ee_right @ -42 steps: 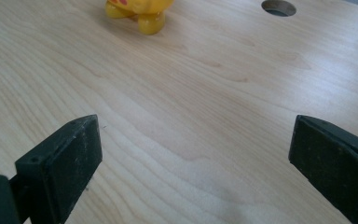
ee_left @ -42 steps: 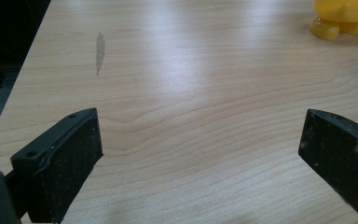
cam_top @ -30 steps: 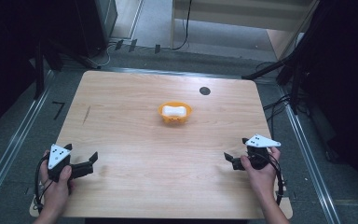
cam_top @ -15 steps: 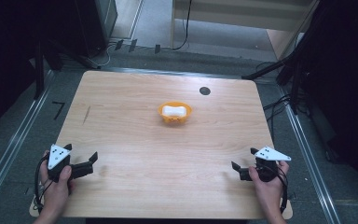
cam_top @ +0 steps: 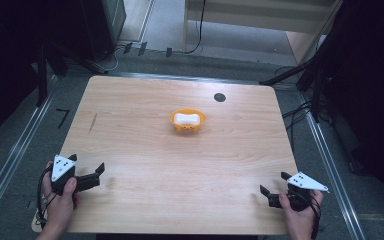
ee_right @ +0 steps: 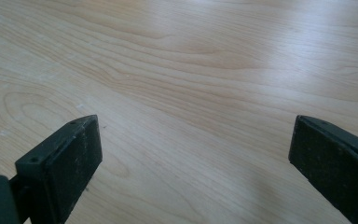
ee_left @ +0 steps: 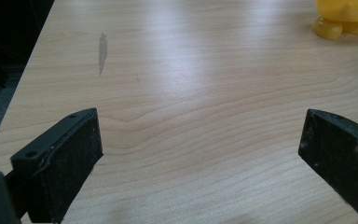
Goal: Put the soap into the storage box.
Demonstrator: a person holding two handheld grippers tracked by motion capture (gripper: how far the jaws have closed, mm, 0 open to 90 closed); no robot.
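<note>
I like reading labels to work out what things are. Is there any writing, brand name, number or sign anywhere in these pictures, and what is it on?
No readable text in any view.
Light wooden table: bare wood grain, a dark smudge and a black round spot, no lettering.
Yellow plastic toy with a white top: no label visible.
Grey three-cornered plates on the left gripper and right gripper: dark dots, no words.

We see a pale wood-grain table (cam_top: 145,150) with a grey smudge (cam_top: 94,122) at nine o'clock — at centre, an orange-yellow toy (cam_top: 187,121), white on top.
</note>
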